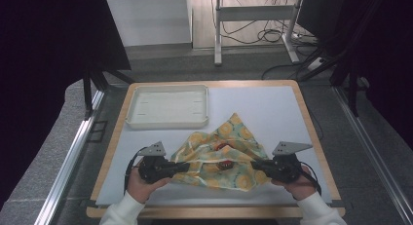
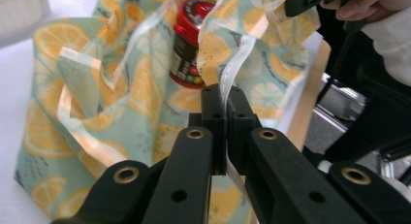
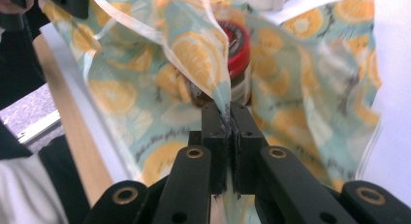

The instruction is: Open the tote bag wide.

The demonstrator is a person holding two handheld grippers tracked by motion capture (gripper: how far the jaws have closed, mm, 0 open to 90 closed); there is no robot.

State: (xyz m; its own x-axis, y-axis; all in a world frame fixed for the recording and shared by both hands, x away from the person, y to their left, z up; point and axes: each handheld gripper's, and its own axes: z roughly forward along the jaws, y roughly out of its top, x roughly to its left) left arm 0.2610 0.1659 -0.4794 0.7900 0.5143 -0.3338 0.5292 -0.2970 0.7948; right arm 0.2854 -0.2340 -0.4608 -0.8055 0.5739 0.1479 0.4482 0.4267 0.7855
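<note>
a: where's the cloth (image 1: 220, 157) sitting?

b: near edge of the table (image 1: 272, 103), lemon print, long axis running nine to three between the hands. there's a red-lidded jar (image 1: 225, 164) lying in its folds, at about twelve o'clock from each set of jaws.

a: and the grippers?

b: left gripper (image 1: 184, 167) is pinched tight on the cloth's white hem at nine o'clock; right gripper (image 1: 254, 164) is clamped on a fold at three. both jaws narrow, fabric between them.

a: which is nearer the jar?

b: right one, i'd say, slightly. white tray (image 1: 168, 106) waits at eleven o'clock, apart. i'd guess the next pull has to be even, or the jar rolls out.
</note>
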